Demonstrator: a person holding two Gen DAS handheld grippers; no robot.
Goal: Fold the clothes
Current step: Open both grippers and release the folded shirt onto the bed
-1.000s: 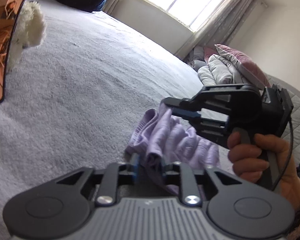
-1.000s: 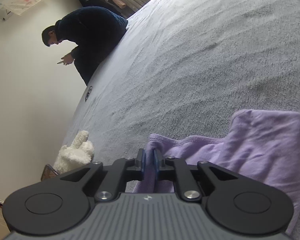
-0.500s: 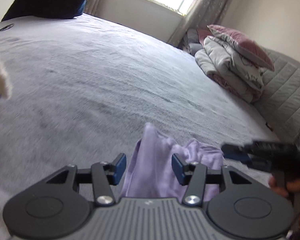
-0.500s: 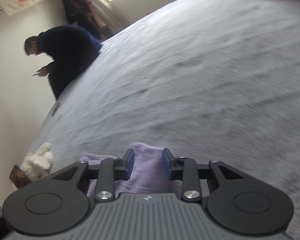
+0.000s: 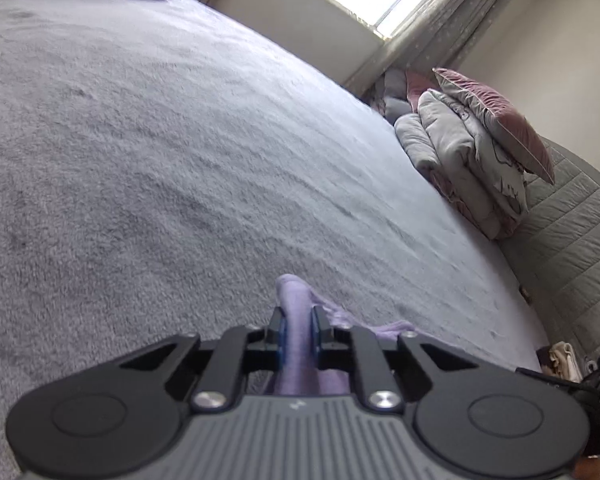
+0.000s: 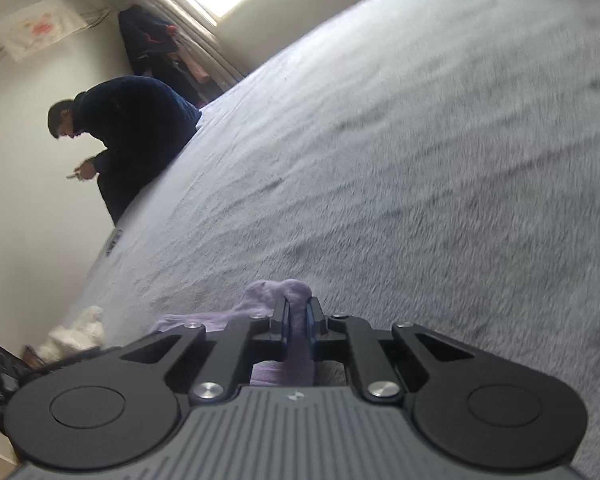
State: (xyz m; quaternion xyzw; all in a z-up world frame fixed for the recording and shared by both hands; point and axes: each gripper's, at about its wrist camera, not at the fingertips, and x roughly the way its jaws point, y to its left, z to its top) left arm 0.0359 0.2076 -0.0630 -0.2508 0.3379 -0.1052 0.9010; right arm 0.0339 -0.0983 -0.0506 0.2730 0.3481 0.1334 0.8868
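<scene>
Left gripper [image 5: 298, 320] and right gripper [image 6: 298, 312] closing, each pinching lilac garment [image 5: 296, 292], probably to spread it on the bed [image 5: 180, 160].

Cloth [image 5: 296, 312] is pale lilac, plain. Bedspread [image 5: 160, 152] is a fuzzy light grey. Grippers are black with blue pads [image 6: 286, 322]. Pillow [image 5: 496, 116] is dusty pink, headboard [image 5: 572, 240] quilted grey, curtains [image 5: 432, 12] grey with tiny stars. Plush toy [image 6: 78, 330] is white.
</scene>
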